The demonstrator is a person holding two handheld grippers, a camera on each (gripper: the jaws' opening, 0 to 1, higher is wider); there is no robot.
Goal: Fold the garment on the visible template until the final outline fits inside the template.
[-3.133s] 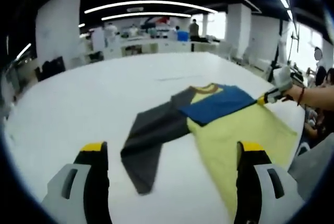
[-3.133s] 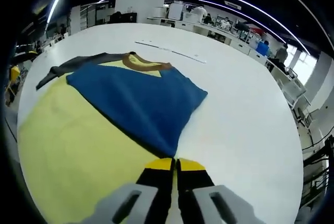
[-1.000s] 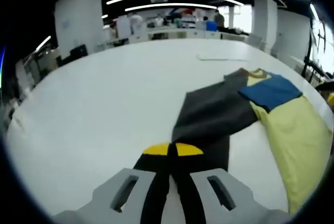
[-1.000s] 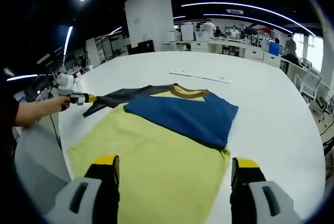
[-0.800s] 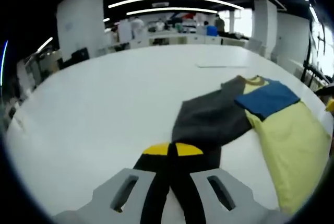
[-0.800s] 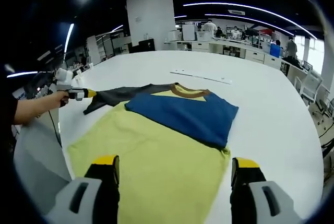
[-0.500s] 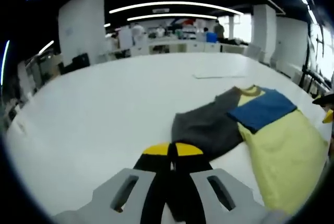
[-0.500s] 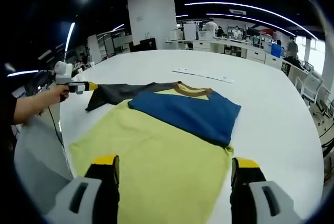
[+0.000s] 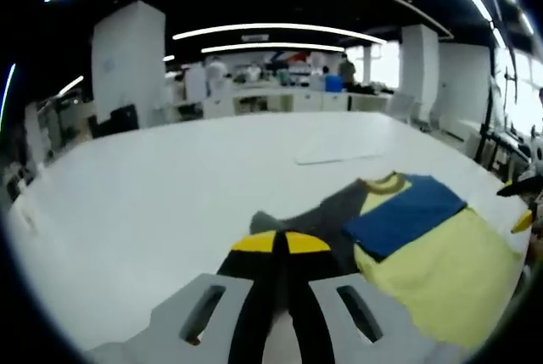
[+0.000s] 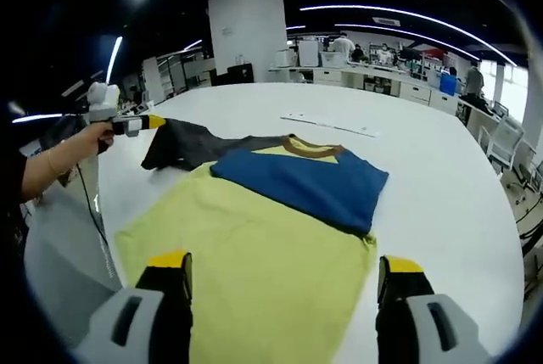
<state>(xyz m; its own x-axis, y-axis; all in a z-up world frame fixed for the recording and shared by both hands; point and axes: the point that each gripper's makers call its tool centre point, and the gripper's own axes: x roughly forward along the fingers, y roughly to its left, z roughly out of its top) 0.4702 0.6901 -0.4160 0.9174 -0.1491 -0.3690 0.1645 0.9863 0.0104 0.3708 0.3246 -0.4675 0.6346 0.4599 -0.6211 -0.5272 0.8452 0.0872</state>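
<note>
A shirt lies flat on the white table (image 10: 441, 177), its yellow body (image 10: 254, 254) nearest my right gripper and a brown collar (image 10: 310, 148) at the far end. One blue sleeve (image 10: 297, 182) is folded across the chest. My left gripper (image 9: 280, 243) is shut on the end of the grey sleeve (image 9: 327, 215), which hangs raised off the table. In the right gripper view the left gripper (image 10: 146, 123) sits at the far left in a person's hand (image 10: 89, 139), with the grey sleeve (image 10: 182, 150) draped below it. My right gripper (image 10: 284, 269) stands open above the yellow hem.
A thin pale sheet (image 9: 338, 150) lies flat on the table beyond the collar; it is a narrow strip (image 10: 329, 126) in the right gripper view. The table edge (image 10: 93, 211) runs close on the left. Desks, pillars and people stand far behind.
The left gripper closed on the grey sleeve's end and has lifted it and drawn it in toward the shirt, bunching the sleeve. The right gripper let go of the blue sleeve and stays open.
</note>
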